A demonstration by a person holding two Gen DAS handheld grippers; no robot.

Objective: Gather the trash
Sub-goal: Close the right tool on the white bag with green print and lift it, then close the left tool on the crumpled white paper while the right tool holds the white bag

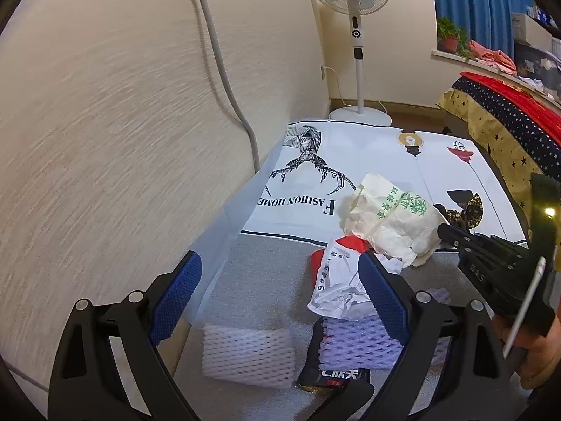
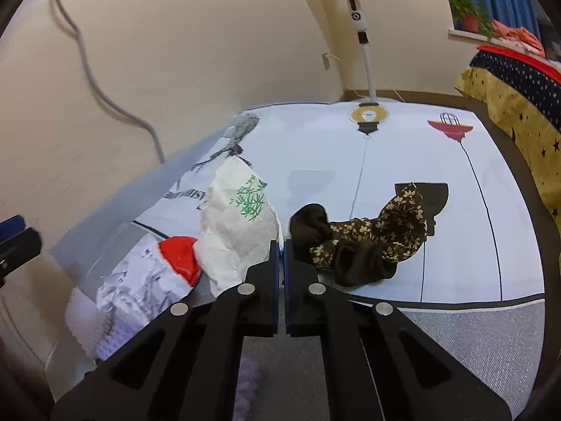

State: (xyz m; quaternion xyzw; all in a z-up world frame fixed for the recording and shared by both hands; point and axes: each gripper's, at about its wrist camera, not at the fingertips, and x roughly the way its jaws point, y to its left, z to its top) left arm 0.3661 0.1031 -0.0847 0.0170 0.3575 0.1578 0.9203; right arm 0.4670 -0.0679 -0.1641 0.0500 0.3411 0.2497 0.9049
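Observation:
A crumpled cream paper bag with a green bamboo print (image 1: 392, 224) (image 2: 238, 224) lies on the table among a red wrapper (image 1: 317, 263) (image 2: 180, 258), a crumpled printed white paper (image 1: 338, 289) (image 2: 140, 287), white foam netting (image 1: 247, 354), purple foam netting (image 1: 357, 345) and a black packet (image 1: 331, 379). My left gripper (image 1: 280, 293) is open above the foam pieces. My right gripper (image 2: 281, 247) is shut, its tips at the right edge of the cream bag; I cannot tell if it pinches the bag. It shows in the left wrist view (image 1: 442, 217).
A brown floral cloth with dark socks (image 2: 364, 242) lies right of the bag on a white printed tablecloth (image 2: 385, 161). A wall with a grey cable (image 1: 224, 70) is on the left. A standing fan (image 1: 354, 35) and a bed (image 1: 505, 119) are beyond.

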